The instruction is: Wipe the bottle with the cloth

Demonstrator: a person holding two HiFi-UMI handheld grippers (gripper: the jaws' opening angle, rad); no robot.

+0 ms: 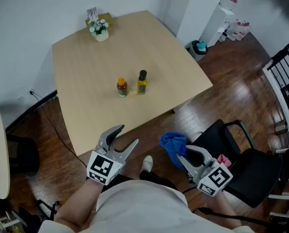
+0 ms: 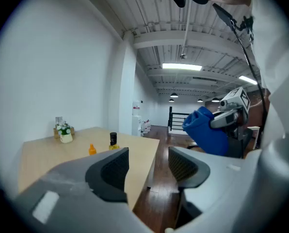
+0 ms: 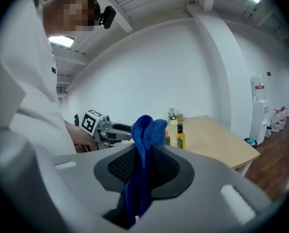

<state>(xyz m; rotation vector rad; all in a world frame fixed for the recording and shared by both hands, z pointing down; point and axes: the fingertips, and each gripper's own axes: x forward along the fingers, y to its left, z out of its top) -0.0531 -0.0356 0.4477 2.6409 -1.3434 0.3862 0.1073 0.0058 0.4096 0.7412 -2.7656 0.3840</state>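
Observation:
Two small bottles stand mid-table: an olive-yellow bottle (image 1: pixel 142 82) with a black cap and an orange-capped bottle (image 1: pixel 121 87) to its left. Both also show in the left gripper view, the black-capped bottle (image 2: pixel 113 141) and the orange one (image 2: pixel 92 149). My left gripper (image 1: pixel 124 140) hovers off the table's near edge, jaws wide open and empty. My right gripper (image 1: pixel 182 158) is shut on a blue cloth (image 1: pixel 173 144), held above the floor beside a chair. In the right gripper view the cloth (image 3: pixel 143 144) stands pinched between the pads, with the bottle (image 3: pixel 180 137) beyond it.
A light wooden table (image 1: pixel 91 57) carries a small white flower pot (image 1: pixel 100 29) at its far corner. A black chair (image 1: pixel 241 164) stands at my right, a water dispenser (image 1: pixel 221 13) and a bin (image 1: pixel 199 47) further back. A cable (image 1: pixel 50 125) runs over the wooden floor at left.

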